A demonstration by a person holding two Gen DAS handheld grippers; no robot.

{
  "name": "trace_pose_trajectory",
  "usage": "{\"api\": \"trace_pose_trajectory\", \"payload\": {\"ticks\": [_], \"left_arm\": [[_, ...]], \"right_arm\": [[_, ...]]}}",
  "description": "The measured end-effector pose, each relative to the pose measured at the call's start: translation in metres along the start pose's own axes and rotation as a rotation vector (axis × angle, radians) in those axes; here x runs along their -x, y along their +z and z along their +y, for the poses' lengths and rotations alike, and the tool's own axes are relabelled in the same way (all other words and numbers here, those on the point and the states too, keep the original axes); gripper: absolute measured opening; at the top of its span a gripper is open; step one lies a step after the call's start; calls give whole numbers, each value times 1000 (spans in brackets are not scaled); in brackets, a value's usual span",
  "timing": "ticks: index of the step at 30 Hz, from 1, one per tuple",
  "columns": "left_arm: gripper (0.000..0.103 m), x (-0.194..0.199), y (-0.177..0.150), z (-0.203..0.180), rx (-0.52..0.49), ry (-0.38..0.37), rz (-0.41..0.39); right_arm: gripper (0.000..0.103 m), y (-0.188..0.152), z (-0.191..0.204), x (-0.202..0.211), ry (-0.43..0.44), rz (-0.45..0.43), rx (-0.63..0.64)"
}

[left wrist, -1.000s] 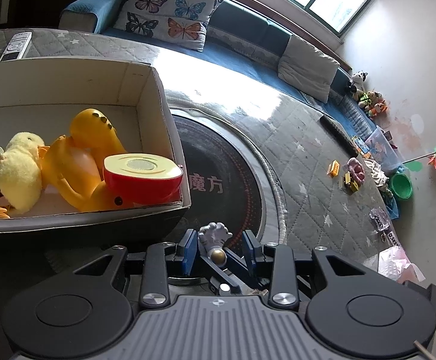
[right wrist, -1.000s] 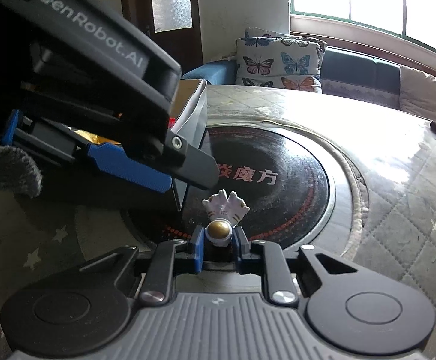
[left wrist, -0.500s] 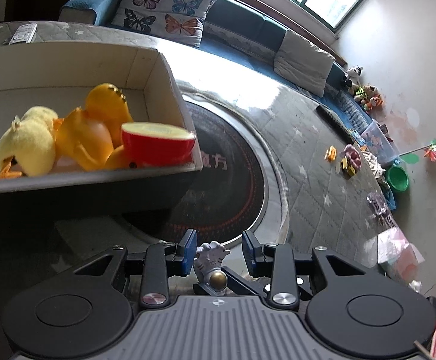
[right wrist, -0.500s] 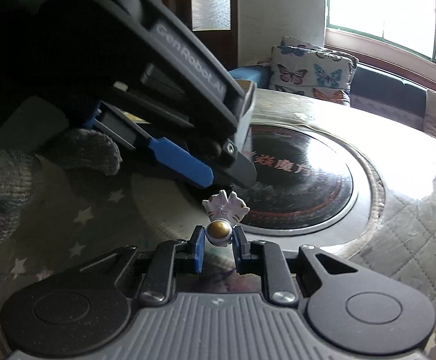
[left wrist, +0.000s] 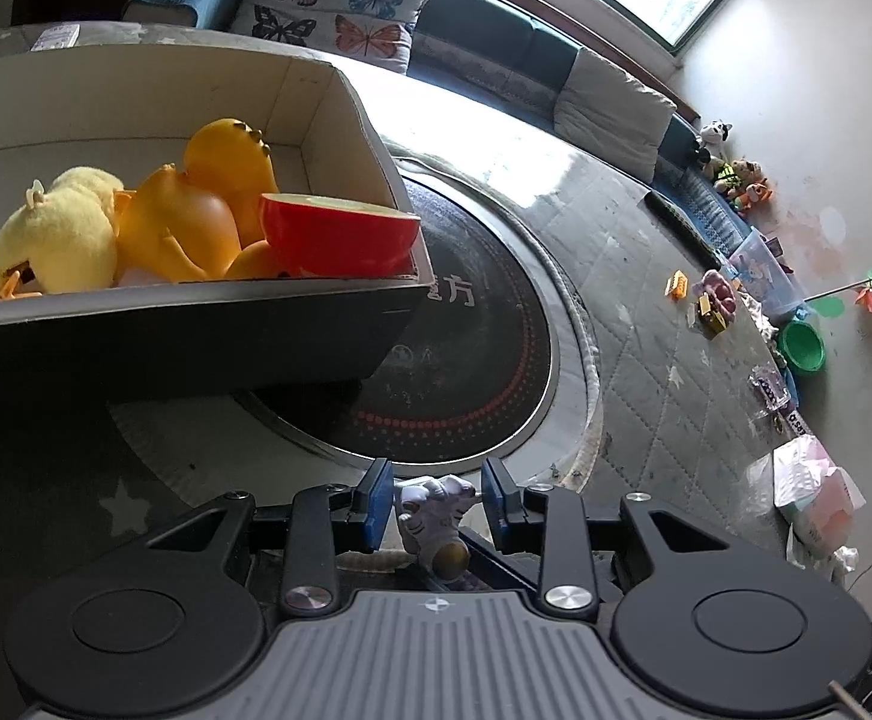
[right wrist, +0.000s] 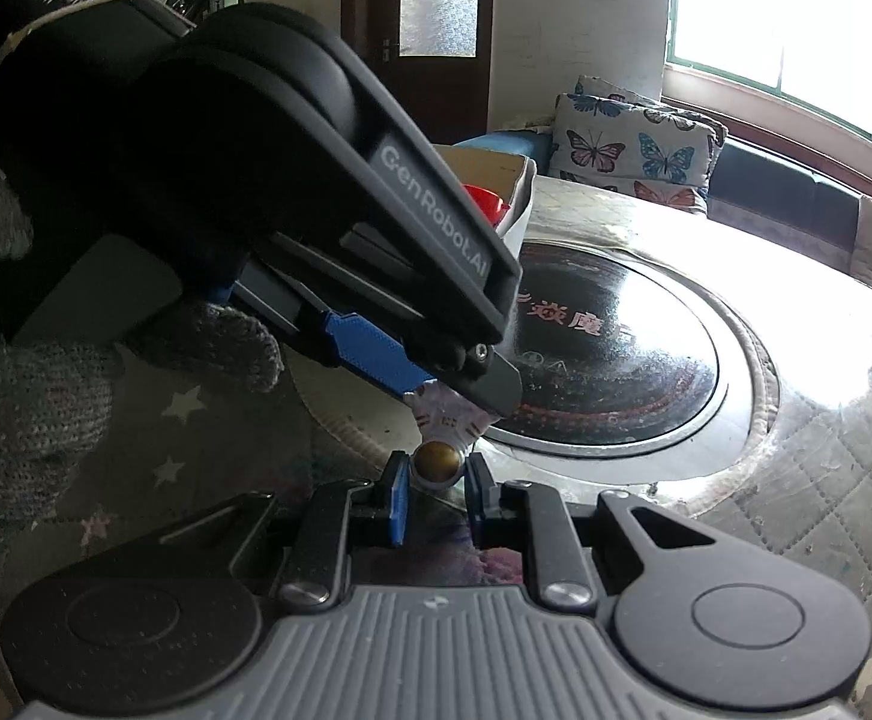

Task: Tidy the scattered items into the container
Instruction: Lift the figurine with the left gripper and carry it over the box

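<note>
The right gripper (right wrist: pixel 434 483) is clamped on a small astronaut figurine (right wrist: pixel 445 426), its blue pads pressing the gold-visored helmet from both sides, the white body sticking out forward; the left gripper (left wrist: pixel 439 498) stands with its jaws apart, one blue pad on each side of the same astronaut figurine (left wrist: pixel 436 519) without visibly touching it, though the toy's lower half is hidden behind the gripper body, so contact there cannot be ruled out; seen from the right wrist, the left gripper's dark housing and a grey knitted glove (right wrist: pixel 21 372) fill the left side, one finger tip just over the figurine. The figurine is held above the quilted star-print table cover (left wrist: pixel 646 324), near the edge of the round black glass hotplate (left wrist: pixel 478 360). Up left sits the cardboard box (left wrist: pixel 339 96), holding a yellow plush chick (left wrist: pixel 57 237), an orange rubber duck (left wrist: pixel 207 210) and a red toy apple half (left wrist: pixel 339 234).
</note>
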State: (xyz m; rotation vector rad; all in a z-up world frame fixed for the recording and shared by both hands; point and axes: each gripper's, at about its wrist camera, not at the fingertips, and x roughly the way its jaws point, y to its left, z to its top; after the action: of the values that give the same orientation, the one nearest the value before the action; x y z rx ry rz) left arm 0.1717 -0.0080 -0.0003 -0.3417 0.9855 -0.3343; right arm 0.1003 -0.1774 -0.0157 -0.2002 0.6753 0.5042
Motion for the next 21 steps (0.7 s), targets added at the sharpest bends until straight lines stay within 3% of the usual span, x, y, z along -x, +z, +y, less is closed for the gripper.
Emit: {"api": "trace_pose_trajectory", "payload": {"ticks": [11,21], "left_arm": [[30,34,3,15,19,-10,-69],[30,77,23,35,53,-6,-185]], "right_arm": [[18,17,12,6,18,-39,60],[18,63,30,-3,54,-135,133]]}}
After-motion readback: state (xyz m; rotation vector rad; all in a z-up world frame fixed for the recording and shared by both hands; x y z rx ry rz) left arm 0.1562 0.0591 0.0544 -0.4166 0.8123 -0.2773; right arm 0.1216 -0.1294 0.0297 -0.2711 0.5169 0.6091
